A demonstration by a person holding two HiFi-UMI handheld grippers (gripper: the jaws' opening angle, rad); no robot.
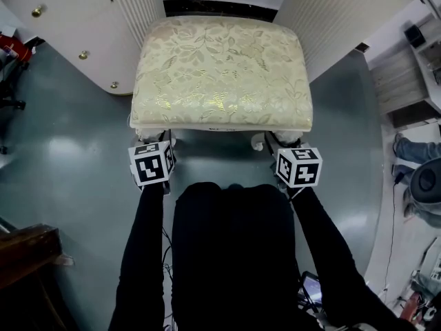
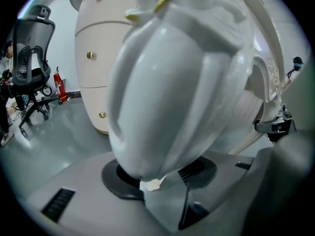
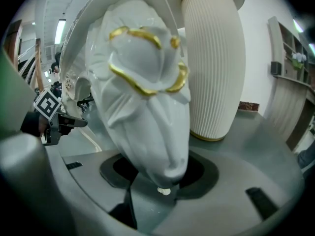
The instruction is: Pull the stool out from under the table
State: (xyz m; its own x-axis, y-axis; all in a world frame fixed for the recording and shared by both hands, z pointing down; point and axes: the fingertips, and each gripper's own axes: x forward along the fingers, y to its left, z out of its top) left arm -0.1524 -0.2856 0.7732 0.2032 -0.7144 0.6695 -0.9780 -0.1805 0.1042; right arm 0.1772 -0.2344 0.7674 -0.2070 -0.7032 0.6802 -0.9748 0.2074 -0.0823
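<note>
The stool (image 1: pixel 220 71) has a cream floral cushion and white carved legs; it stands on the grey floor, its far edge between the table's two pedestals. My left gripper (image 1: pixel 164 142) is shut on the stool's front left leg (image 2: pixel 172 92), which fills the left gripper view between the jaws. At the front right leg (image 3: pixel 142 97), white with gold trim, my right gripper (image 1: pixel 279 143) is shut on the leg as well. The leg's foot sits low between the jaws in both gripper views. Across under the seat, the left gripper (image 3: pixel 49 117) shows in the right gripper view.
White ribbed pedestal (image 1: pixel 331 19) stands right of the stool, a cream drawer unit with gold knobs (image 1: pixel 69 26) on the left. An office chair (image 2: pixel 32 77) and fire extinguisher (image 2: pixel 59 85) are far left. Shelving (image 1: pixel 413 74) and a person's foot (image 1: pixel 413 150) lie right.
</note>
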